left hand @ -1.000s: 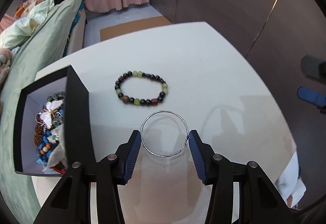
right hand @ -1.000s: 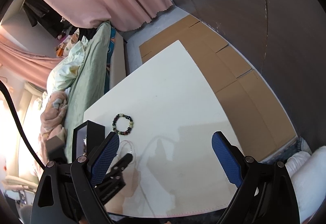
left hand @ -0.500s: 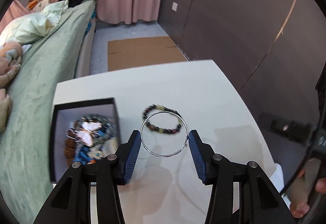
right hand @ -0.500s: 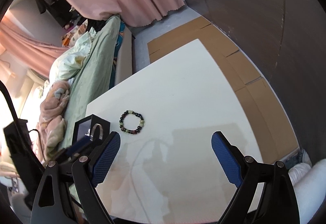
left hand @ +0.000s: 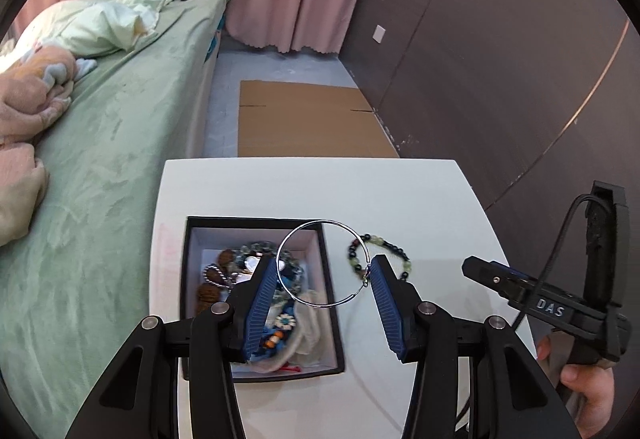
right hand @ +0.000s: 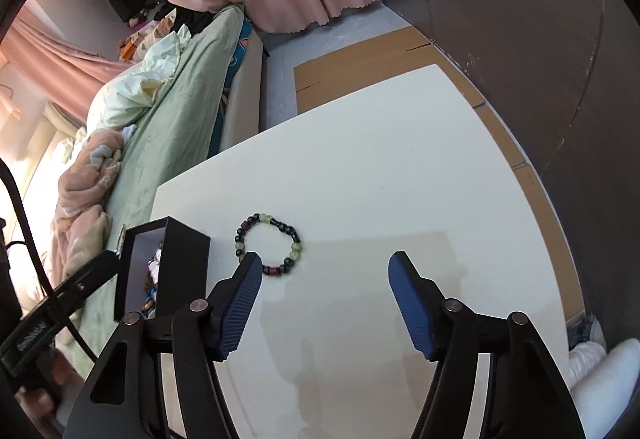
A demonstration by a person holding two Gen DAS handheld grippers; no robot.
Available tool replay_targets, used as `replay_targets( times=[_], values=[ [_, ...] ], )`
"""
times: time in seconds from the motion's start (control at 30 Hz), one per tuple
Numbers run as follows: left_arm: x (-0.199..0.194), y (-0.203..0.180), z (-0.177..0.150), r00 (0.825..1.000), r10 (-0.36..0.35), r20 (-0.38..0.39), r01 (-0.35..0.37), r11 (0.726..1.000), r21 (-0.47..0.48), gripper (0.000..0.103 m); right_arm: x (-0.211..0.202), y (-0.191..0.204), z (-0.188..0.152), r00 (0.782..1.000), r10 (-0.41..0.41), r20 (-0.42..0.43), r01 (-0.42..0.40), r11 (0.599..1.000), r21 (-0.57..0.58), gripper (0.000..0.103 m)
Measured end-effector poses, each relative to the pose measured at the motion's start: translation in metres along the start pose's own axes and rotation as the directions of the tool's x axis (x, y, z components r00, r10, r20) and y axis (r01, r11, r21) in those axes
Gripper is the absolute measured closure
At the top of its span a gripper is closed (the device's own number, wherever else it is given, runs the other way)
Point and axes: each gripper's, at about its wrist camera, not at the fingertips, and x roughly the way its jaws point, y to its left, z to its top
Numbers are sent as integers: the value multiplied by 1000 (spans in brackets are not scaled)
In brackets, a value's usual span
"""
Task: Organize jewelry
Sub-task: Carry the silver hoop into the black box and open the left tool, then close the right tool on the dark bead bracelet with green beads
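1. The left gripper pinches a thin silver ring between its blue pads, held above the right wall of the black box.
2. The right gripper has just been closing – nothing between its fingers.
3. The box holds tangled jewelry, pieces hard to tell apart.
4. A beaded bracelet lies on the white table beside the box.

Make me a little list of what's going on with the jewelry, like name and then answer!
left gripper: shut on the silver ring bangle, lifted above the box edge
right gripper: open, nothing between its jaws, which have just been closing
beaded bracelet: flat on the white table, beside the box
black box: open, full of mixed jewelry
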Motion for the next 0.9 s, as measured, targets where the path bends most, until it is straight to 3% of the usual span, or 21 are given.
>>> replay_targets(
  times=[0.3, 0.47, 0.67, 0.83, 0.9],
  values=[
    [5, 19, 10, 999, -30, -35, 30, 999, -27, 52, 25, 16, 10, 999, -27, -33, 26, 999, -41, 43],
    [12, 33, 18, 993, -102, -65, 96, 992, -84, 51, 42, 26, 16, 997, -48, -61, 43, 996, -73, 43],
    [7, 48, 23, 987, -155, -44, 148, 979, -143, 28, 64, 46, 17, 991, -105, -81, 91, 983, -156, 44],
    [-2, 56, 22, 987, -160, -22, 154, 974, -165, 21, 78, 60, 13, 981, -185, -56, 166, 957, -240, 59],
    [-4, 58, 21, 987, -158, -22, 152, 974, -170, 21, 79, 64, 10, 976, -215, -38, 196, 940, -280, 75]
  ],
)
